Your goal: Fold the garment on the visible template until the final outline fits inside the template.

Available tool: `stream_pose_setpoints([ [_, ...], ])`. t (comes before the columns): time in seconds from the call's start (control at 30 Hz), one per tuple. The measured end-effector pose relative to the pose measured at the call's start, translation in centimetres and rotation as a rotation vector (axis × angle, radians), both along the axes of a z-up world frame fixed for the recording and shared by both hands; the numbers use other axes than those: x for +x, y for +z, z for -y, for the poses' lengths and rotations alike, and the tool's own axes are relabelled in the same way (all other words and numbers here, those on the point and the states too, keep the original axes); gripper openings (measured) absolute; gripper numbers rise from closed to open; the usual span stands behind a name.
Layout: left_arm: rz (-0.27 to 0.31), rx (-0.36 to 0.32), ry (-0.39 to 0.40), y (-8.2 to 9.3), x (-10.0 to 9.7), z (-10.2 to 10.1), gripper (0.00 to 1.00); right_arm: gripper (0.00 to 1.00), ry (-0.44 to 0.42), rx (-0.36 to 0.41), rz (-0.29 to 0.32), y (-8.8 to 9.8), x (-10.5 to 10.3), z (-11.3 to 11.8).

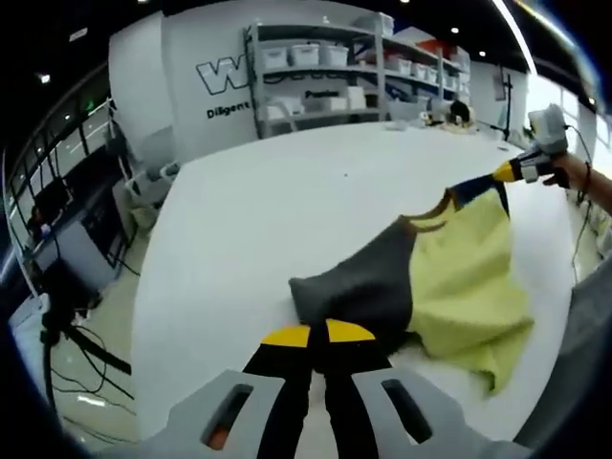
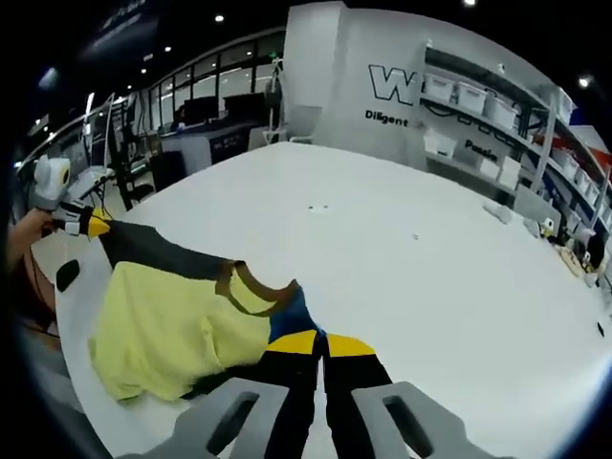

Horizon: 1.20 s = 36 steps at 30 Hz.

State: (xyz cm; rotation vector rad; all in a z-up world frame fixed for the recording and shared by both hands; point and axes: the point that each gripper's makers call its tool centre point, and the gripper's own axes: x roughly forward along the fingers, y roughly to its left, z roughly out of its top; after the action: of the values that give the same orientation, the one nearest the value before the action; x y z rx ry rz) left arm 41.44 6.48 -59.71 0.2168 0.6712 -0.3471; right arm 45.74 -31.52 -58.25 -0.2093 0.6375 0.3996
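Garment (image 1: 449, 273) lifted off white table (image 1: 287, 210); left gripper (image 1: 318, 334) pinches grey sleeve | right gripper (image 2: 320, 341) pinches blue sleeve

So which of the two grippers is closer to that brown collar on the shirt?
Right. The right gripper is clamped on the blue fabric just beside the brown collar. The left gripper is shut on the dark grey sleeve, at the shirt's far side from the collar.

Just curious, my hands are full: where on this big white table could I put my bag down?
Bare table stretches from the shirt toward the shelves. The crowded part is the near edge, where both grippers, left and right, pinch the shirt.
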Motion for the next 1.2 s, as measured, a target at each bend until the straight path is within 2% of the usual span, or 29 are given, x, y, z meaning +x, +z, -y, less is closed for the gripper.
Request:
stream_pose_setpoints([
  [0.27,-0.041,0.013,0.082,-1.1,-0.4,-2.1,0.05,0.00,0.000,-0.006,-0.027,-0.2,2.8,-0.7],
  [0.37,-0.053,0.048,0.083,-1.6,-0.3,-2.6,0.05,0.00,0.007,-0.024,-0.060,-1.0,3.1,-1.1],
  [0.5,-0.065,0.073,0.082,-2.3,0.2,-3.2,0.05,0.00,0.010,-0.033,-0.061,-1.6,3.6,-1.5],
  [0.6,-0.071,0.086,0.084,-2.7,0.7,-3.5,0.05,0.00,0.000,-0.018,-0.064,-2.1,4.6,-1.6],
  [0.77,-0.080,0.123,0.094,-3.3,1.5,-4.1,0.05,0.00,-0.054,0.033,-0.070,-2.5,5.0,-1.8],
  [0.83,-0.096,0.132,0.101,-3.8,1.6,-4.4,0.05,0.00,-0.064,0.038,-0.089,-3.1,5.3,-1.9],
  [1.07,-0.158,0.128,0.117,-5.2,1.4,-4.6,0.05,0.00,-0.111,0.005,-0.181,-4.9,4.3,-1.4],
  [1.2,-0.180,0.148,0.113,-5.9,1.2,-4.5,0.05,0.00,-0.126,-0.005,-0.201,-5.5,3.8,-1.3],
])
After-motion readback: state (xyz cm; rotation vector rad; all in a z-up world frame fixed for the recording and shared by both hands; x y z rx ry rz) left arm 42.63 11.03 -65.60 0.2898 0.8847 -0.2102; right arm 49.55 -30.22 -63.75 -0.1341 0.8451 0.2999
